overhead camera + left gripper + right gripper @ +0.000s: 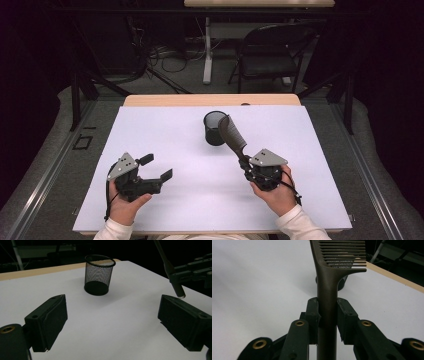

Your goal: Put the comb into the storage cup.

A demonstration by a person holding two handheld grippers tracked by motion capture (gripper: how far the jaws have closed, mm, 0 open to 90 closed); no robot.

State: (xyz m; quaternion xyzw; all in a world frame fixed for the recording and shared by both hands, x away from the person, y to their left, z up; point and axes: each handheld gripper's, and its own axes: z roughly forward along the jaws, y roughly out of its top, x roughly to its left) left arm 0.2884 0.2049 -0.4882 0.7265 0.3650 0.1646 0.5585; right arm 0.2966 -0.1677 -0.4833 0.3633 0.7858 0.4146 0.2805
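Note:
A dark comb (232,136) rises tilted from my right gripper (245,162), which is shut on its handle; its toothed end reaches over the rim of a black mesh cup (215,128). In the right gripper view the comb (327,282) stands clamped in my right gripper (327,312), with the mesh cup (342,283) partly hidden behind it. My left gripper (156,167) is open and holds nothing, low at the left of the white sheet (165,135). From my left gripper (112,322), the mesh cup (98,275) stands upright ahead and the comb's handle end (175,282) hangs at the right.
The white sheet covers most of a wooden table (210,100). Behind the table stand a black folding chair (272,50), a table leg (207,50) and loose cables on the floor (165,57). Dark frame bars (75,95) flank the table.

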